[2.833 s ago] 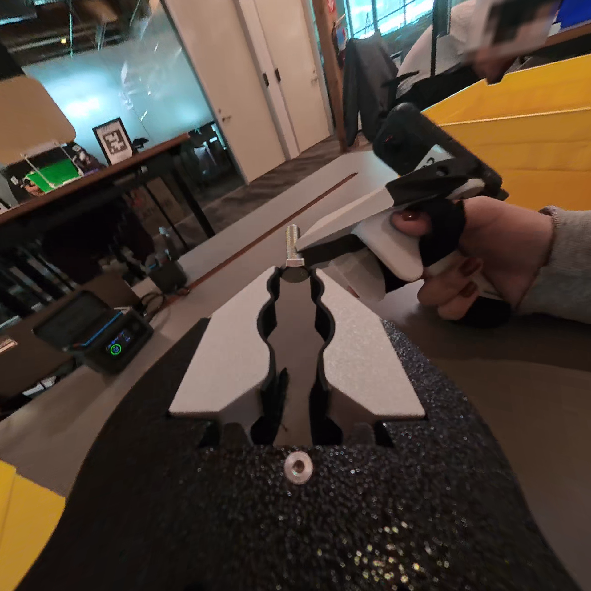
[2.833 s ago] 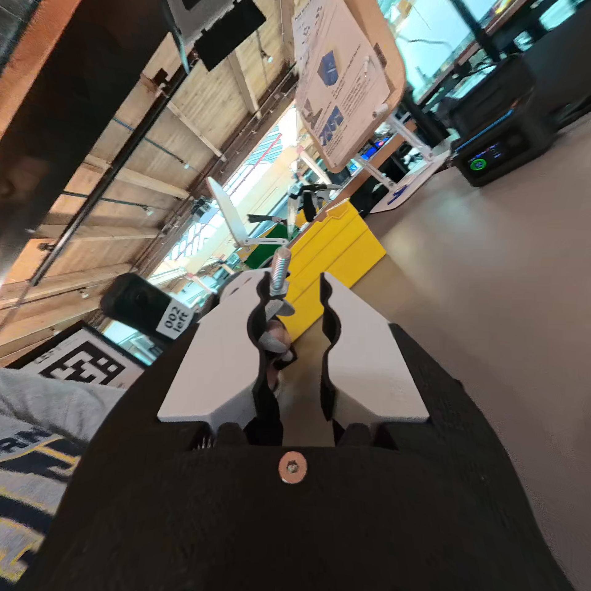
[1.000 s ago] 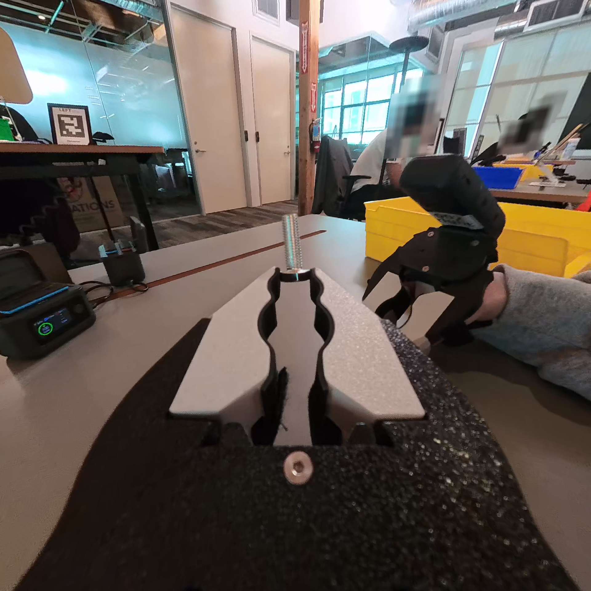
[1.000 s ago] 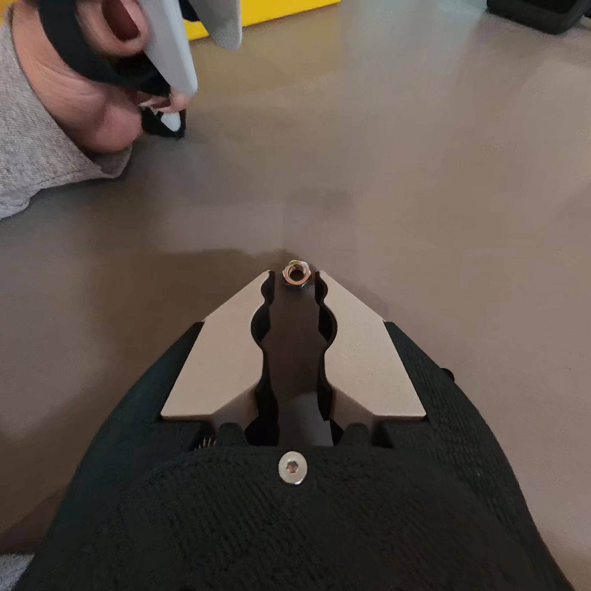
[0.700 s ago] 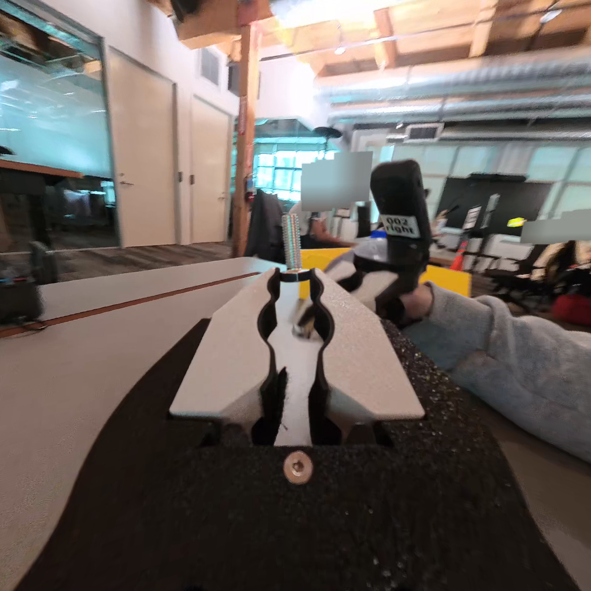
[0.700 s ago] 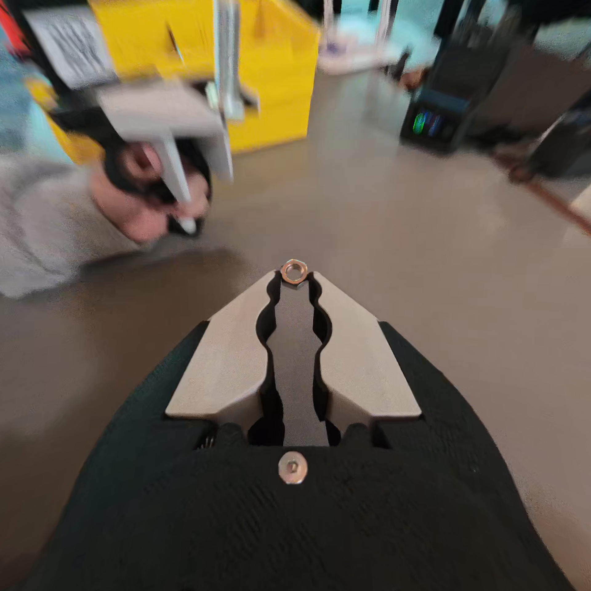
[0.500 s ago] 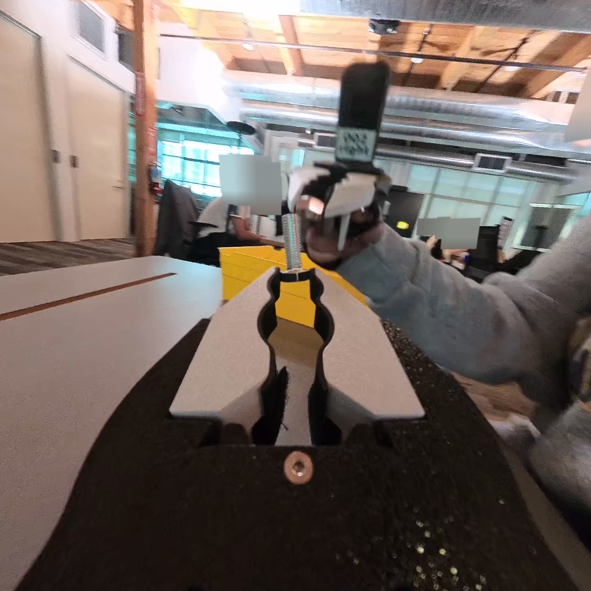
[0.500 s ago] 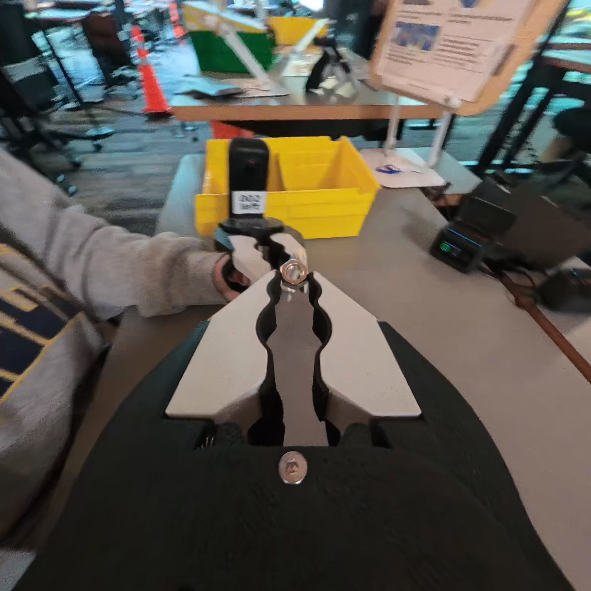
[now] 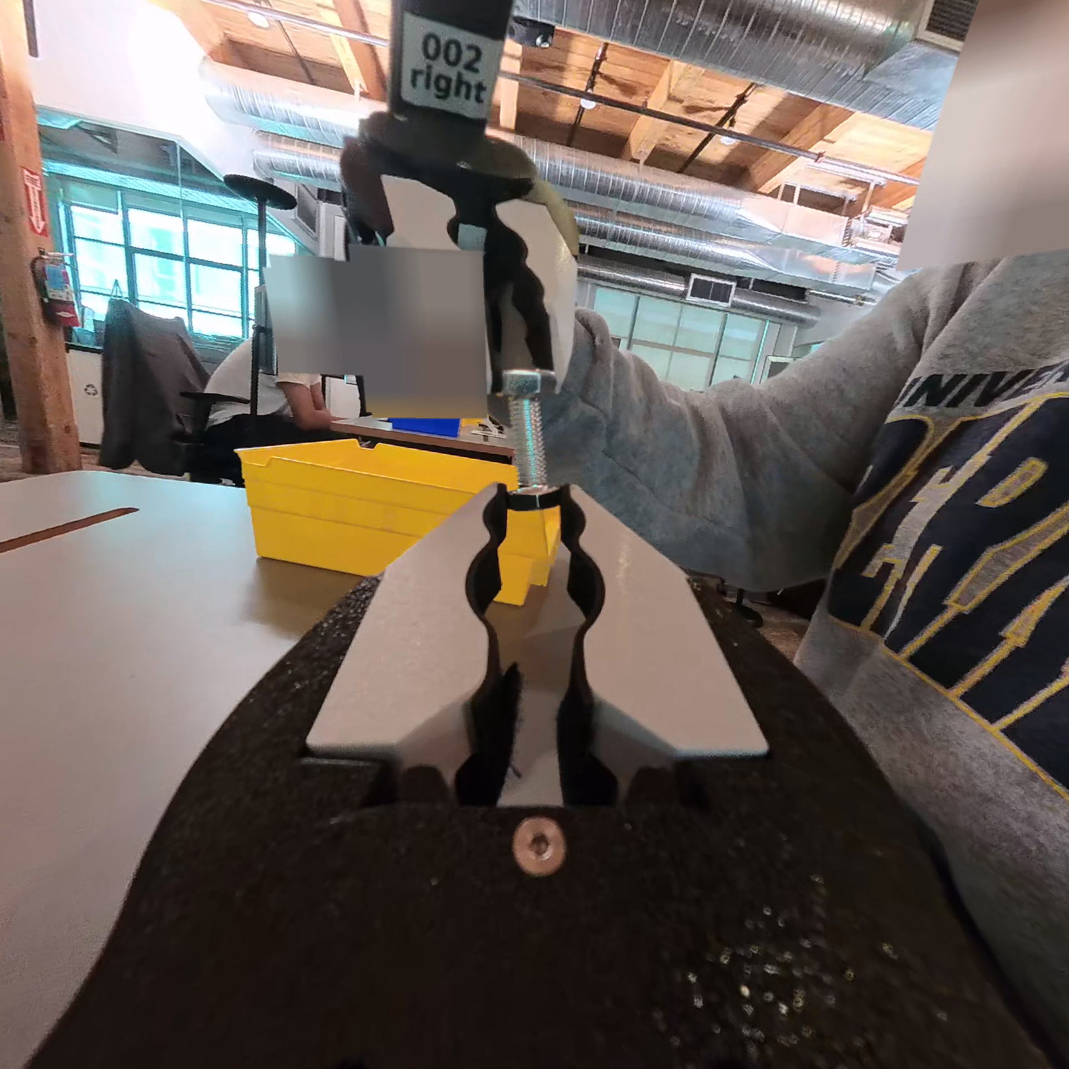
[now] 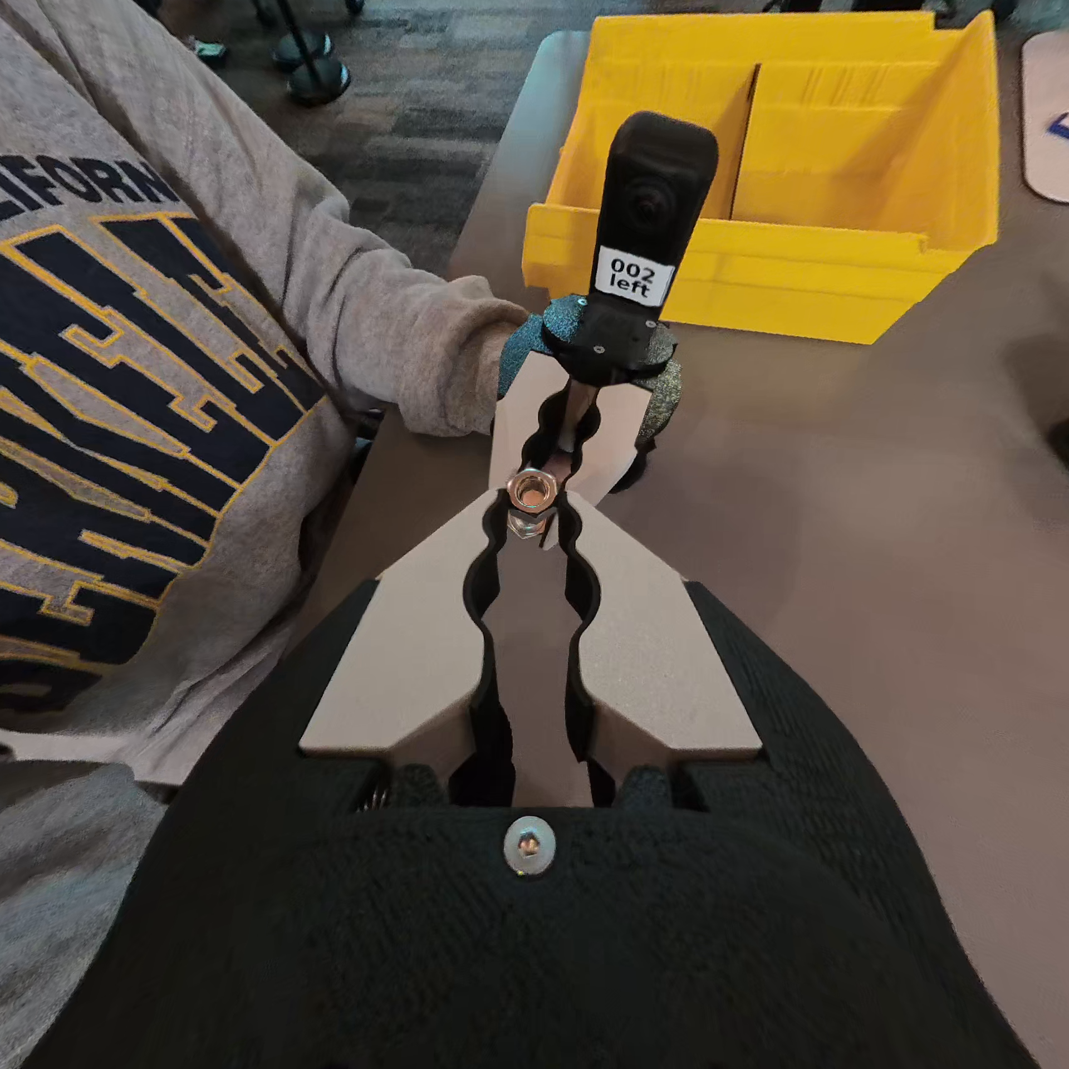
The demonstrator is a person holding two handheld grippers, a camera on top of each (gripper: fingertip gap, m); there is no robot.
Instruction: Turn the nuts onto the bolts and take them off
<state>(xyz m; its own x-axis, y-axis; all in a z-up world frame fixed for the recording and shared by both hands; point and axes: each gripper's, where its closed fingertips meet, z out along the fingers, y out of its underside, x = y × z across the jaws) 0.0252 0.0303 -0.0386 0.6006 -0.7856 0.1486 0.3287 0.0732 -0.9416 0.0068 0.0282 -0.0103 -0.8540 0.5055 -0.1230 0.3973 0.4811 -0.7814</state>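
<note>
My left gripper is shut on the head of a silver bolt, whose threaded shaft stands upright above the fingertips. A hex nut sits at the top end of the shaft. My right gripper comes down from above and is shut on that nut. In the right wrist view, my right gripper holds the nut, and I look down through its hole. The left gripper is just beyond it, under the nut. I cannot tell how far the nut is threaded on.
A yellow bin stands on the grey table behind the grippers; it also shows in the right wrist view. The person's grey sweatshirt is close at the side. People sit at desks farther back. The tips of both grippers are at nearly the same place.
My right gripper picked the nut up off the table and carried it to the top of the bolt. My left gripper rose and turned towards the person with the bolt.
</note>
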